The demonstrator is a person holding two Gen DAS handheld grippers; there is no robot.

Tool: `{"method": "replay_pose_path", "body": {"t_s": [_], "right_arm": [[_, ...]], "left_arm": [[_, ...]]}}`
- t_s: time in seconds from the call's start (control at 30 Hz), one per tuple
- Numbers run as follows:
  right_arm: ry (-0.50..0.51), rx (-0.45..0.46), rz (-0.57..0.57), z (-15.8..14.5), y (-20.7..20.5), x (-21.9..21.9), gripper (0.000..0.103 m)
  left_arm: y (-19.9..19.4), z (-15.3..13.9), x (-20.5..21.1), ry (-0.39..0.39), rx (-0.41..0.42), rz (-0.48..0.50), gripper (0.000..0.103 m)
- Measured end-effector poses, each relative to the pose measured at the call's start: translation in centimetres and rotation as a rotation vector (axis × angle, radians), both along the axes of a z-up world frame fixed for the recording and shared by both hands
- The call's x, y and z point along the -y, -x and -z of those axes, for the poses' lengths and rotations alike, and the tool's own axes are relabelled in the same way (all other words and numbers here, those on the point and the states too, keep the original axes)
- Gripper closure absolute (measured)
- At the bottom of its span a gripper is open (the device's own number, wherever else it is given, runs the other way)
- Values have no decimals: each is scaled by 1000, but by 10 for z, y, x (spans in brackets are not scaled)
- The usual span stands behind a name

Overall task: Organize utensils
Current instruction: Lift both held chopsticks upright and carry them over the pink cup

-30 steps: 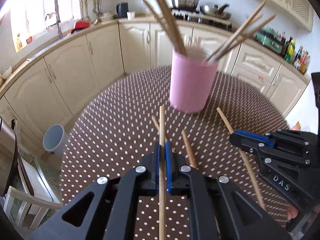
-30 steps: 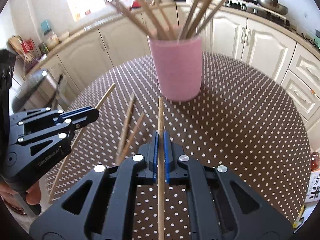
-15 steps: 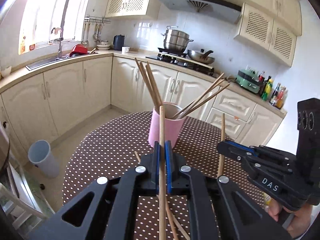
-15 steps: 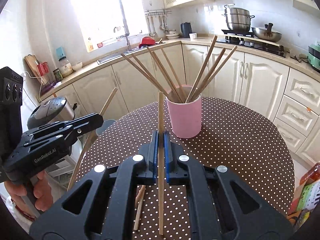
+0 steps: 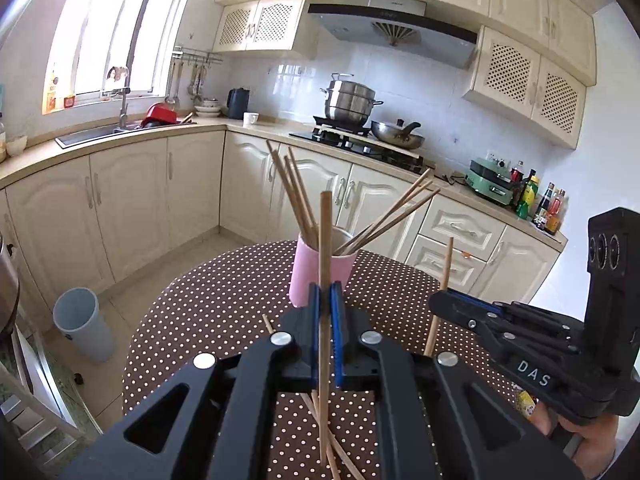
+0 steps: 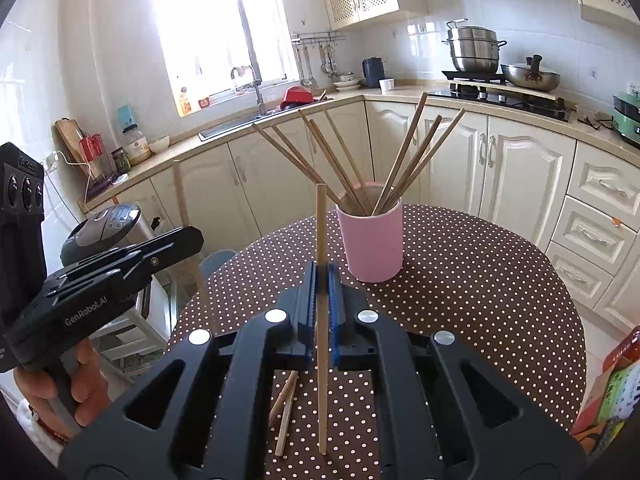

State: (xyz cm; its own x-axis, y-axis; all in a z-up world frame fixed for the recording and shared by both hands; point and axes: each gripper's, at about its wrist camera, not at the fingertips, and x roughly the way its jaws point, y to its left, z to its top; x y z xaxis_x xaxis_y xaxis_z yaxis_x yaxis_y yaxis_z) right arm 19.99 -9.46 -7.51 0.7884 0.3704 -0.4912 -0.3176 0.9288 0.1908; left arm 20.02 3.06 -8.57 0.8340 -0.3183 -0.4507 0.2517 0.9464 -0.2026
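A pink cup (image 5: pixel 320 268) (image 6: pixel 370 240) with several wooden chopsticks fanned out in it stands on the brown dotted table (image 5: pixel 208 304) (image 6: pixel 480 288). My left gripper (image 5: pixel 325 300) is shut on one wooden chopstick (image 5: pixel 325 240), held upright above the table in front of the cup. My right gripper (image 6: pixel 321 280) is shut on another upright chopstick (image 6: pixel 321 232). Each gripper also shows in the other's view: the right gripper (image 5: pixel 442 300), the left gripper (image 6: pixel 192 236). Two loose chopsticks (image 6: pixel 286 408) lie on the table under the right gripper.
Cream kitchen cabinets (image 5: pixel 132 200) ring the table, with a stove and pots (image 5: pixel 350 106) at the back. A grey bin (image 5: pixel 82 324) stands on the floor to the left. A rice cooker (image 6: pixel 100 232) sits left of the table, colourful packaging (image 6: pixel 612 392) at the right edge.
Both grippers have risen and tilted up from the table with their chopsticks, so the cup now looks smaller and farther. The chopsticks stay clamped.
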Motion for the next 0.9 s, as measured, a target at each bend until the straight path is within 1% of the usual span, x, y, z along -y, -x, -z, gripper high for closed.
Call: {"method": "replay_pose_path", "body": {"t_s": [0.23,0.33,0.47,0.67,0.77,0.9], "right_arm": [[-9,67,11,-13,0,3,97],[-9,100,12,-24,-6,3,97],[0,142,10,-38,-16,0,97],[8,224,17,-66,-36,-3,97],[3,277,35,-81,-45,-3,97],[-13,333,63,-96,-58,0,97]], "left_arm": [[-9,-8,4,-1,34,-3,97],[-16,-17,8,5,59,-5,97],[-27,-35,18,-4,116,-12,97],[-55,-64,33,-14,210,-35,97],[-73,-77,35,19,248,-60,97],[-90,-88,39,37,283,-90,97]]}}
